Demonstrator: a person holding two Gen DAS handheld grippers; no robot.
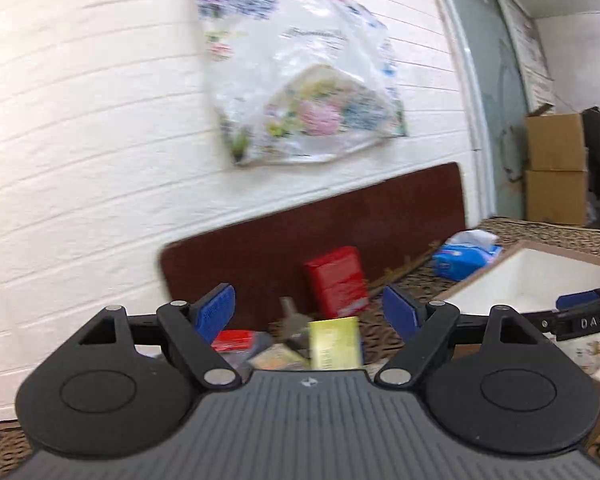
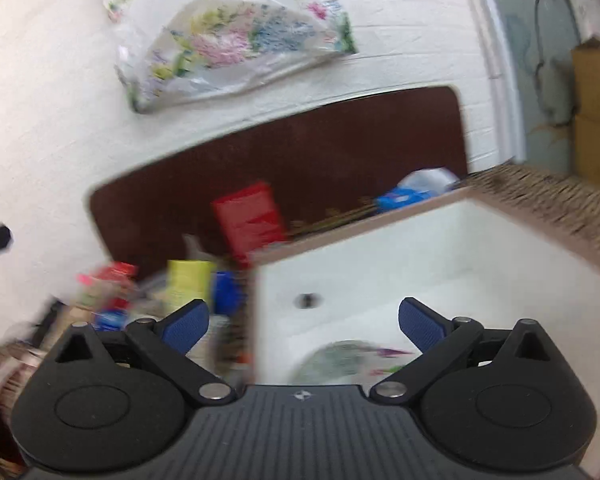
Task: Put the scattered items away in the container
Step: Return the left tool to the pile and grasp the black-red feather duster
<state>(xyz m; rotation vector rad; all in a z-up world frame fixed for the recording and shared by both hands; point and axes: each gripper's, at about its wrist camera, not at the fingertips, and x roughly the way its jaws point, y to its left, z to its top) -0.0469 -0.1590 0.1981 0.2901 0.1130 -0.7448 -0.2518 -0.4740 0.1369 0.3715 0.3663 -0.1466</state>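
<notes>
Left hand-held gripper (image 1: 310, 312): fingers spread, nothing between them, above the scattered items: yellow packet (image 1: 334, 343), red box (image 1: 337, 281). Right hand-held gripper (image 2: 303, 326): also spread and holding nothing, over the white container (image 2: 380, 276), which sits toward the worktop's (image 1: 560, 232) right edge. Blue tissue pack (image 1: 464, 256) lies behind the container, near the wall.

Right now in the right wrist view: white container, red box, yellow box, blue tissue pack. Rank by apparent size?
1. white container, by far the largest
2. red box
3. yellow box
4. blue tissue pack

The last two look close; motion blur and differing distance from the camera make their order unsure.
</notes>
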